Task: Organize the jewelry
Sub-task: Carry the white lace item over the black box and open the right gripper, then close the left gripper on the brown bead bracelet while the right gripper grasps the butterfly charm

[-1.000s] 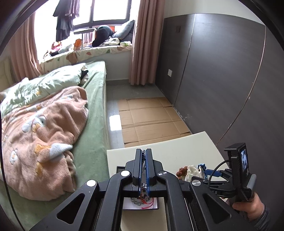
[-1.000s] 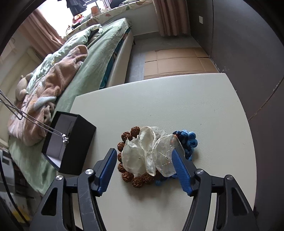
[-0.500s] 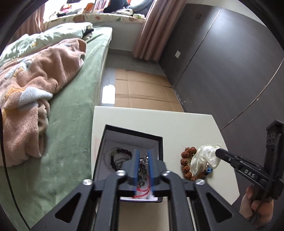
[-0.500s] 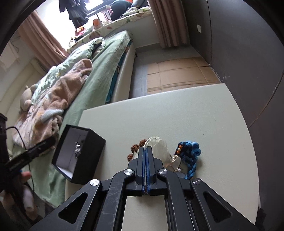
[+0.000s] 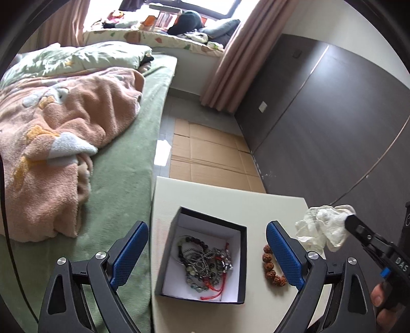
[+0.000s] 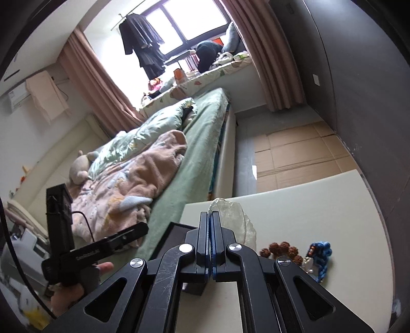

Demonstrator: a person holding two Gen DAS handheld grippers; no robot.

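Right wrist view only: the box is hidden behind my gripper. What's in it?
Observer: The black box is open, holding a tangle of chains and beads with a red cord.
Operator: Left gripper holding anything?
Observer: No. The left gripper is over the box, jaws opening, nothing between them.
Operator: My bag off the table?
Observer: Looks so: the clear bag hangs from the right gripper, lifted clear of the brown bead bracelet.

Green-sheeted bed fills the left; bright window upper centre between pink curtains; dark wall panels right; cardboard covers the centre floor
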